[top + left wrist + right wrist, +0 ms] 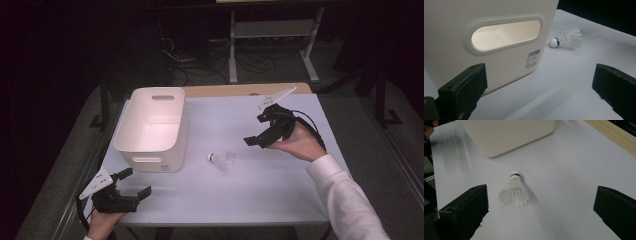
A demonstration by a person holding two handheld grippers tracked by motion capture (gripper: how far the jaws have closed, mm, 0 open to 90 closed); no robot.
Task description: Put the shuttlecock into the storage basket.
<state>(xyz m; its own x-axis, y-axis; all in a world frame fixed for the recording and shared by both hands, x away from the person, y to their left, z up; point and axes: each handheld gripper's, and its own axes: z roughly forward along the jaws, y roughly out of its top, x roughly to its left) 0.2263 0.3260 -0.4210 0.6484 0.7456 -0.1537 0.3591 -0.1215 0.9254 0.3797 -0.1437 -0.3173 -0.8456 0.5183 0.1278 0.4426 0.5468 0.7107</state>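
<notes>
One shuttlecock (223, 160) lying on the worktop (280, 180) beside the white bin (152, 128), both tongs (259, 131) (134, 182) wide open and empty; it's probably featherlight with crushable feathers, so I'd pinch the cork end gently.

1 white bin (150, 125) is sitting on 1 table (280, 185), and 1 shuttlecock (223, 160) is lying on its side near the bin. The bin is showing 2 handle slots, 1 in its near wall and 1 in its far wall, plus 1 printed label on the near wall. 2 grippers are hovering over the table: 1 left gripper (136, 183) and 1 right gripper (256, 129), each showing 2 black jaws and each being held by 1 hand.
</notes>
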